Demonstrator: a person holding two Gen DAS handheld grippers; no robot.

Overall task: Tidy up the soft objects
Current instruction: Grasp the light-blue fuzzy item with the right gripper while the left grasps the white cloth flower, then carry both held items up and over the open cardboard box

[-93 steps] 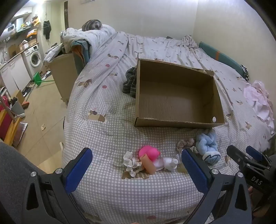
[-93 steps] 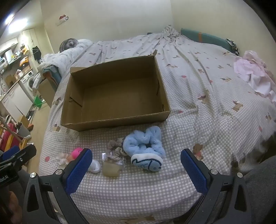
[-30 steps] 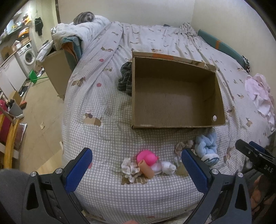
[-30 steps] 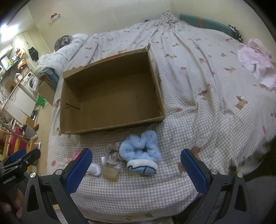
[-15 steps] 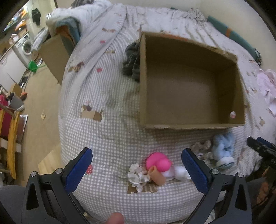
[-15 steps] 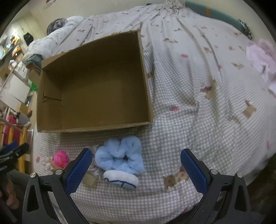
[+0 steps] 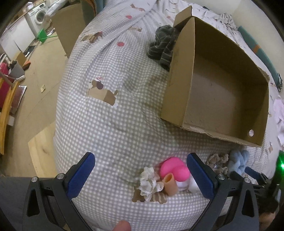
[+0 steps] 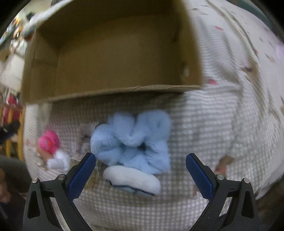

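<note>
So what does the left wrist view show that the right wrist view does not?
Only the left wrist view shows the floor, the washing machine, the dark striped cloth beside the box, the cream flower and the open left claw. Only the right wrist view shows the open right claw above the blue slipper, with its white sole visible. Both show the empty cardboard box, the pink toy and the checked bed cover.
</note>
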